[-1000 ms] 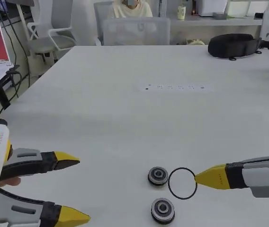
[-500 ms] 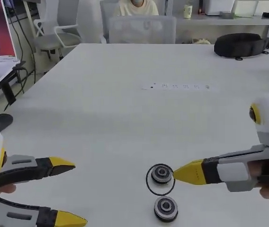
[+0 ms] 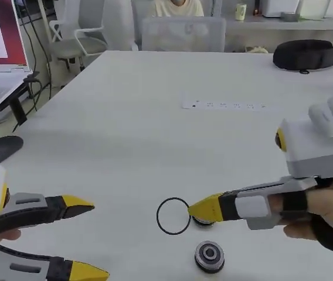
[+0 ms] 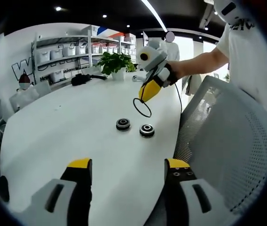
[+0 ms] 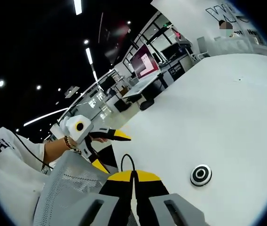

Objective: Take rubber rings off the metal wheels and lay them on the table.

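Above the white tabletop (image 3: pixel 155 117), the right tongs (image 3: pixel 191 209) are clamped on a black rubber ring (image 3: pixel 158 216) beside two metal wheels (image 3: pixel 209 256); the left tongs (image 3: pixel 99 239) stand apart.

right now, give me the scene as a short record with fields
right gripper: shut, fingers pinching the rubber ring
rubber ring: black, thin, clear of both wheels, hanging from the right gripper in the left gripper view
near wheel: flat on the table, in full sight
far wheel: on the table, partly behind the right gripper
left gripper: open, holding nothing, left of the wheels
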Available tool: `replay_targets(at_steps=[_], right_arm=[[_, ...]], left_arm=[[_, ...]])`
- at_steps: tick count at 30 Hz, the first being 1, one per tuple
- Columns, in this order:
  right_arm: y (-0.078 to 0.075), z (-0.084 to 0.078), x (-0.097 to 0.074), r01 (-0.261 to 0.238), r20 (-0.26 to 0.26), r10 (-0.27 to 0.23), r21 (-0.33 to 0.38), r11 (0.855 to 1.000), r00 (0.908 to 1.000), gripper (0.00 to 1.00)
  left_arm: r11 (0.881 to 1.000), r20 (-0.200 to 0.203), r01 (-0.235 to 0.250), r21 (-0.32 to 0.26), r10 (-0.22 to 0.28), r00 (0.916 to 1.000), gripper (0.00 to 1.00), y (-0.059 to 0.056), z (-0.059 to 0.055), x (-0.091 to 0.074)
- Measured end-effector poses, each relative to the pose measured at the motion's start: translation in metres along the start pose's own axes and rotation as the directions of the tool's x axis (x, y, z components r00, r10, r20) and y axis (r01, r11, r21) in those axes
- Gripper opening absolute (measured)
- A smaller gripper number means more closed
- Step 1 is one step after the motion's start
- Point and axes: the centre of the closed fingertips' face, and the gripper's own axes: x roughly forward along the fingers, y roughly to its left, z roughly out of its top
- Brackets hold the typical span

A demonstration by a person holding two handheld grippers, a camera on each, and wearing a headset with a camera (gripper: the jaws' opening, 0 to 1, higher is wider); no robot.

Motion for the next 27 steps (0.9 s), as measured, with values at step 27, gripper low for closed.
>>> replay_targets(at_steps=[27], right_arm=[[-0.053,-0.035,0.047,0.077,-0.123,-0.073,0.029,0.997,0.9898,0.0]], left_arm=[[1.0,0.007,0.008,-0.023,-0.008,0.9999,0.62,-0.009,-0.003,0.003]])
